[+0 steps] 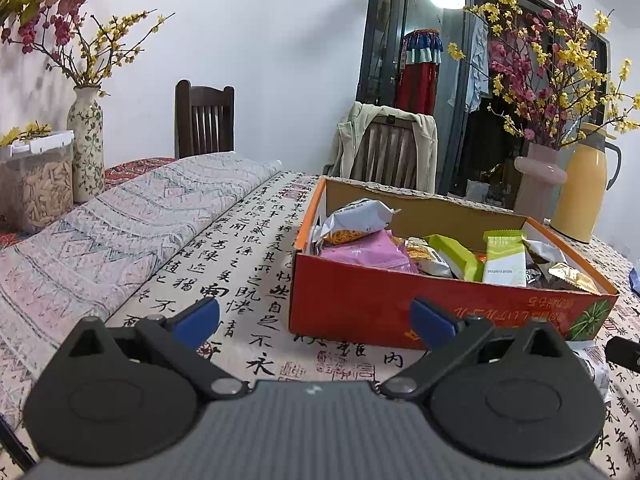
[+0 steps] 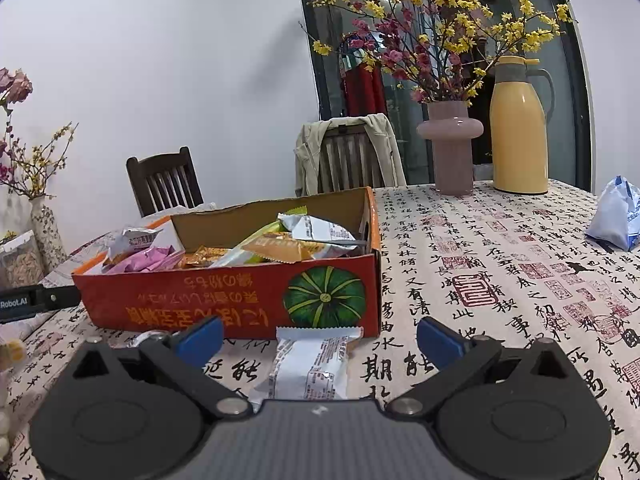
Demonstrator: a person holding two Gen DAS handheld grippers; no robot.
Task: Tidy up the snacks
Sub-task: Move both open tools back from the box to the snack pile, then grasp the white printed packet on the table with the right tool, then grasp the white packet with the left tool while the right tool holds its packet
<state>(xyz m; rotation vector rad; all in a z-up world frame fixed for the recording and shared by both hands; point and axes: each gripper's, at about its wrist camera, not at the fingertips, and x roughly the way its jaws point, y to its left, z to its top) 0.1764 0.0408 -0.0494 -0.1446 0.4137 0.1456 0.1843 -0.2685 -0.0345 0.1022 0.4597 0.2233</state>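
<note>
The right gripper [image 2: 320, 340] hangs with fingers spread over a white snack packet [image 2: 310, 364] lying on the calligraphy tablecloth [image 2: 500, 280], just before the red pumpkin-printed box [image 2: 224, 304]; the left gripper [image 1: 316, 320], also spread, holds nothing; a green bar [image 1: 505, 258] inside reads 2026/12/25; beyond stand a pink vase [image 2: 450, 146] and yellow thermos [image 2: 519, 128].

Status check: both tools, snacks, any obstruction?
Left tool open, empty. Right tool open over white snack packet. Red box holding snacks. Path clear.
</note>
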